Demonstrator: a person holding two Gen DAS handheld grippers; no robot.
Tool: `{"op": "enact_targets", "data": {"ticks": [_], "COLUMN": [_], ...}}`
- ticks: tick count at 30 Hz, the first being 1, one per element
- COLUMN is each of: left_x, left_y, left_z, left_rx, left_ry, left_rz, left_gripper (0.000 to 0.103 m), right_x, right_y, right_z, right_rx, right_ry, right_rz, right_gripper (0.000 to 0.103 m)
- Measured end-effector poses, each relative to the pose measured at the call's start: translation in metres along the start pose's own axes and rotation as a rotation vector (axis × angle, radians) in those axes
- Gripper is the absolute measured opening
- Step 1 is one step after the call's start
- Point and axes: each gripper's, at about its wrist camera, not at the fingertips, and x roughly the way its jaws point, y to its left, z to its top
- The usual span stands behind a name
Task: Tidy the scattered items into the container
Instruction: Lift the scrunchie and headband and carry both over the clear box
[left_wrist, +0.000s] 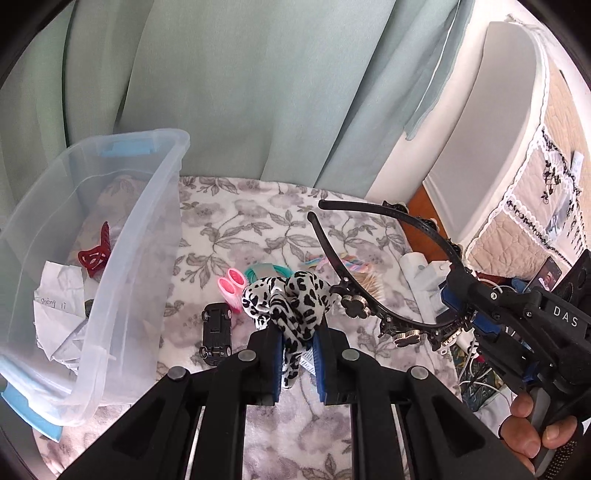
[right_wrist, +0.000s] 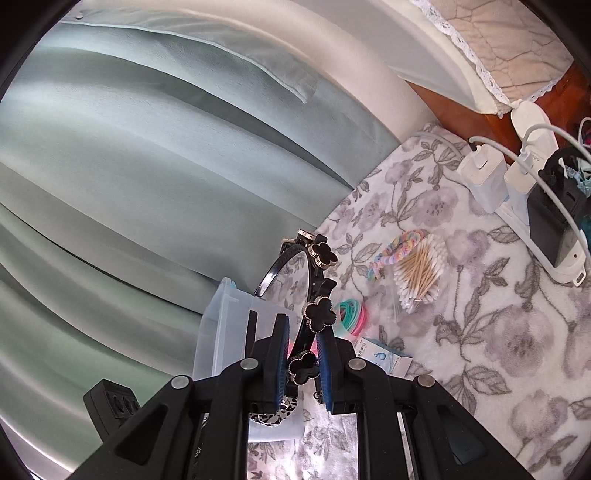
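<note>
Right gripper (right_wrist: 301, 363) clamped on a black headband (right_wrist: 318, 314) with clover studs, low centre of frame. Clear plastic bin (right_wrist: 221, 332) just left behind it. Cotton swabs (right_wrist: 419, 273), pastel hair tie (right_wrist: 393, 251), teal and pink bands (right_wrist: 351, 314) right of centre on flowered blanket (right_wrist: 517, 350). Power strip (right_wrist: 524, 177) far right.

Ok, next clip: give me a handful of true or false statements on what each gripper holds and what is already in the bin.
1. The left gripper is shut on the leopard-print scrunchie. True.
2. The right gripper is empty. False: it is shut on the black headband with clover charms.
3. The red hair claw lies inside the clear bin. True.
4. The toy car is in the bin. False: it lies on the floral blanket beside the bin.
5. The cotton swabs are still on the blanket. True.
</note>
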Motion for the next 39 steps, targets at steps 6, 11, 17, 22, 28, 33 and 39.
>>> {"op": "enact_targets", "data": {"ticks": [6, 11, 17, 22, 28, 33, 39], "left_x": [-0.031, -0.049, -0.065, -0.075, -0.086, -0.098, -0.112], "left_y": [-0.009, -0.006, 0.005, 0.015, 0.024, 0.034, 0.050], "left_z": [0.005, 0.009, 0.013, 0.016, 0.021, 0.023, 0.025], "left_rx": [0.026, 0.021, -0.010, -0.027, -0.039, -0.057, -0.082], "left_ry": [-0.064, -0.095, -0.127, -0.151, -0.186, -0.215, -0.250], "left_rz": [-0.033, -0.057, -0.055, -0.052, -0.056, -0.060, -0.061], "left_gripper": [0.014, 0.014, 0.014, 0.014, 0.014, 0.014, 0.014], "right_x": [-0.029, -0.040, -0.045, -0.046, -0.047, -0.049, -0.046], "right_y": [0.008, 0.006, 0.010, 0.018, 0.031, 0.047, 0.070], "right_z": [0.004, 0.005, 0.004, 0.002, 0.000, -0.002, -0.005], "right_rx": [-0.010, 0.005, -0.008, -0.024, -0.050, -0.080, -0.117], "right_ry": [-0.065, -0.082, -0.082, -0.082, -0.077, -0.079, -0.071], "right_rz": [0.023, 0.033, 0.046, 0.054, 0.061, 0.065, 0.082], "right_gripper": [0.017, 0.017, 0.017, 0.017, 0.017, 0.017, 0.017]}}
